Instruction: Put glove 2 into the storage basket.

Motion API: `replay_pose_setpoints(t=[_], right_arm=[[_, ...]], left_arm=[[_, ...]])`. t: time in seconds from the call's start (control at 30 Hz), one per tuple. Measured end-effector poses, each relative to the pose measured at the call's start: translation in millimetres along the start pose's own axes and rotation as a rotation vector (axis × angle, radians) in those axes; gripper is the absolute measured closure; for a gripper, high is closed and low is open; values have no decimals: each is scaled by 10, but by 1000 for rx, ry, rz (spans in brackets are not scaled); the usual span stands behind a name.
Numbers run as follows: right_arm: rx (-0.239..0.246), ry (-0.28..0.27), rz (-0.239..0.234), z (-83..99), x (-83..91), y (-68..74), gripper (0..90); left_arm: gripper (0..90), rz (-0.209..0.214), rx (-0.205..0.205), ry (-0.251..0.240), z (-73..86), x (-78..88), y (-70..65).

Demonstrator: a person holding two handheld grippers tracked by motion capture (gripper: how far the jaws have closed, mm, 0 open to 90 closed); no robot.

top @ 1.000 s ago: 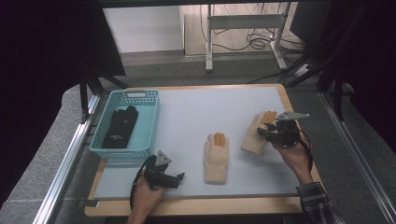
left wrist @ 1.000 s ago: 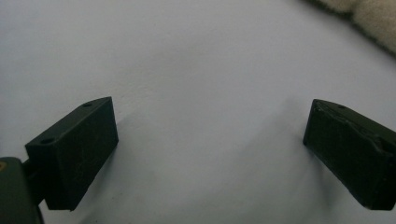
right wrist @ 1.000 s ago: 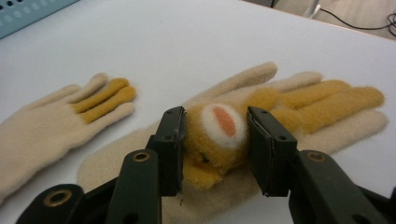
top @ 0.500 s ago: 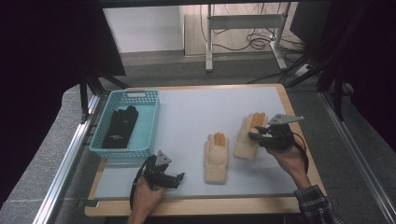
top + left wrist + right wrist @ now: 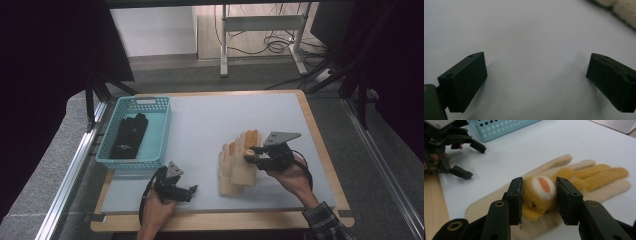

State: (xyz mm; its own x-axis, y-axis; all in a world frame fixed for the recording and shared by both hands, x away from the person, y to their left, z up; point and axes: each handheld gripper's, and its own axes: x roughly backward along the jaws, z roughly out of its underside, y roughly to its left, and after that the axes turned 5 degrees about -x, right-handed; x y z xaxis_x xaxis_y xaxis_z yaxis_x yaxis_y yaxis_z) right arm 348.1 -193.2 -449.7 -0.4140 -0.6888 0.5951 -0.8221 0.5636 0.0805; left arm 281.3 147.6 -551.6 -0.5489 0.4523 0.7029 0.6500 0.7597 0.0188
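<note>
The right hand-held gripper (image 5: 538,202) is clamped on a fuzzy yellow glove (image 5: 541,195), bunching it between both pads, right on top of the second cream glove (image 5: 227,170) lying flat on the counter (image 5: 200,125). Taking that flat glove as our marker: the held glove (image 5: 246,157) overlaps its right side, fingers pointing away from the person. The left hand-held gripper (image 5: 192,190) rests nearby on the flat glove's left, released, jaws spread over bare counter with nothing between them. Further left sits a blue basket (image 5: 150,102) holding a black glove (image 5: 129,136). Nothing blocks the stretch between.
</note>
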Motion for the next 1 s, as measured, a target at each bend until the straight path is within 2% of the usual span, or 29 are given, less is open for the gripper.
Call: replay_pose_setpoints(t=[0.27,0.4,0.77,1.0], right_arm=[[36,19,-68,-27,-233,159,573],[48,32,-82,-10,-327,204,572],[22,68,-85,164,-537,99,560],[-1,76,-92,210,-564,77,461]], left_arm=[[34,0,0,-1,1,0,-1],[35,-1,0,-1,1,0,-1],[35,1,0,1,1,2,-1],[34,0,0,1,1,2,-1]])
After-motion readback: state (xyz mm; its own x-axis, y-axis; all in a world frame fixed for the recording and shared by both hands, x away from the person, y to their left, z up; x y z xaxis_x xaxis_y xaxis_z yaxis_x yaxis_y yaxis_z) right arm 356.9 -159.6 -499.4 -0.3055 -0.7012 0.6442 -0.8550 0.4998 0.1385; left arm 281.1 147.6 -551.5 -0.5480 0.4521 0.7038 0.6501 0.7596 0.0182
